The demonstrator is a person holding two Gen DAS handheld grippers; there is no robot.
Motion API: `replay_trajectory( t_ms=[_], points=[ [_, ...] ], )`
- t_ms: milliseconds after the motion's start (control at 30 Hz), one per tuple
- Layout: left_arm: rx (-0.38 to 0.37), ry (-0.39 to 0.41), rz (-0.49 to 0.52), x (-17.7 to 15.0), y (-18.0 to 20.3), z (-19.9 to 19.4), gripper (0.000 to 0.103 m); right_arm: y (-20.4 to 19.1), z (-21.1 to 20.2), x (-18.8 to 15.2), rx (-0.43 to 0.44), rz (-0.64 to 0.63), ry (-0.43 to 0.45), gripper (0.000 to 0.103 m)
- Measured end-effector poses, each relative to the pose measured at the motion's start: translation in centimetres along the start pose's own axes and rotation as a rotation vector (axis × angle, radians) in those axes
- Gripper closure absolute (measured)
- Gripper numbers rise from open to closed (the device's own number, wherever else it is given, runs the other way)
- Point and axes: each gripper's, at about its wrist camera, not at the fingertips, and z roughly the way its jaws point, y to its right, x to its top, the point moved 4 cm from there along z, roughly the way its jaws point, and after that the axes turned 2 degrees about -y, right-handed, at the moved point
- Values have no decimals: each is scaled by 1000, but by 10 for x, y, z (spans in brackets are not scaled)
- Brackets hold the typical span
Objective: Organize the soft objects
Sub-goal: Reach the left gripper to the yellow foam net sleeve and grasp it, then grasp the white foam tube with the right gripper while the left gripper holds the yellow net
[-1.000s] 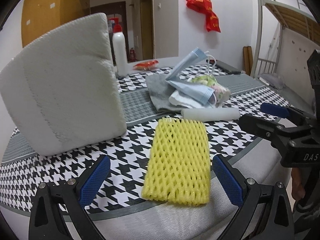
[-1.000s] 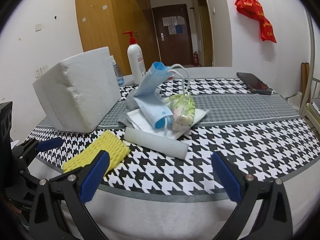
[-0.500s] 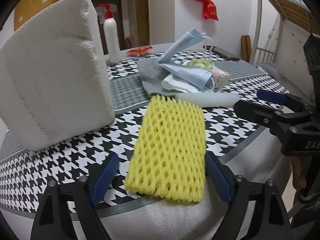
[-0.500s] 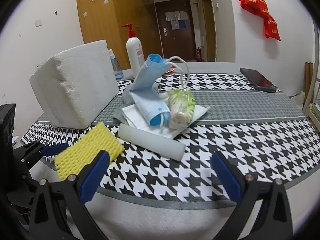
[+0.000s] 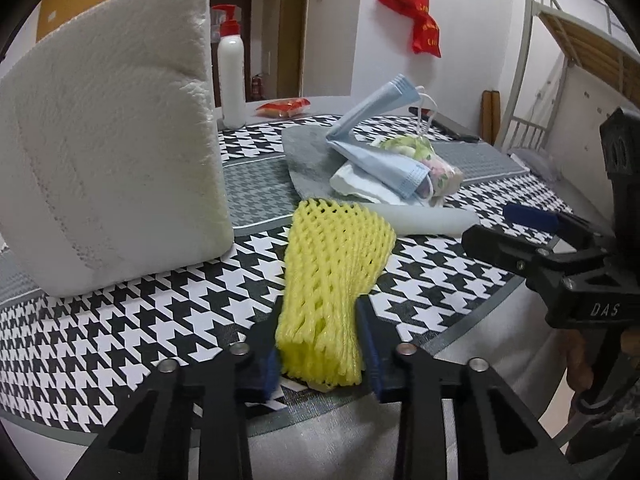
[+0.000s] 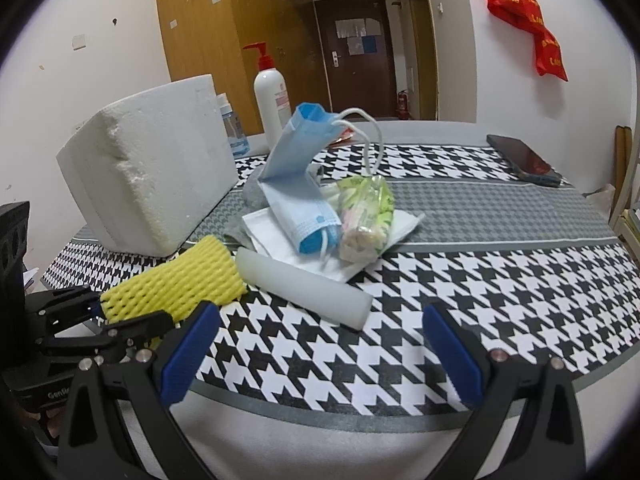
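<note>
My left gripper (image 5: 320, 344) is shut on the near end of a yellow foam net sleeve (image 5: 332, 276), squeezing it at the table's front edge; it also shows in the right wrist view (image 6: 176, 284). My right gripper (image 6: 316, 348) is open and empty, in front of a white foam tube (image 6: 300, 284). Behind the tube lies a pile: a blue face mask (image 6: 296, 184), a bag of soft sweets (image 6: 366, 216), white tissue (image 6: 400, 226) and a grey cloth (image 5: 308, 156). A big white foam block (image 5: 108, 136) stands at the left.
A houndstooth cloth (image 6: 460, 280) covers the table. A pump bottle (image 6: 272, 100) and a small water bottle (image 6: 232, 124) stand at the back. A dark phone (image 6: 520, 156) lies at the far right. A red snack packet (image 5: 284, 106) lies beyond.
My left gripper moved forward and closed on the yellow foam net, which is now pinched narrow at its near end. My right gripper stayed open and moved little.
</note>
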Motion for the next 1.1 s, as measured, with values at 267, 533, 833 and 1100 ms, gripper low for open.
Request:
replay_trajectory(
  t_ms=[267,533,833,1100],
  points=[
    [-51,26,-30,4,-8,-3,80,0,6,6,39,-12,-13,1],
    [-70,40,6,2,-8,-11,80,-7,17,7,45,-64,-64,20],
    [-84,49,9,3,-8,-11,80,1,25,5,53,-111,-121,53],
    [-86,57,6,2,-8,-16,80,-5,7,-7,106,-168,-150,81]
  ],
)
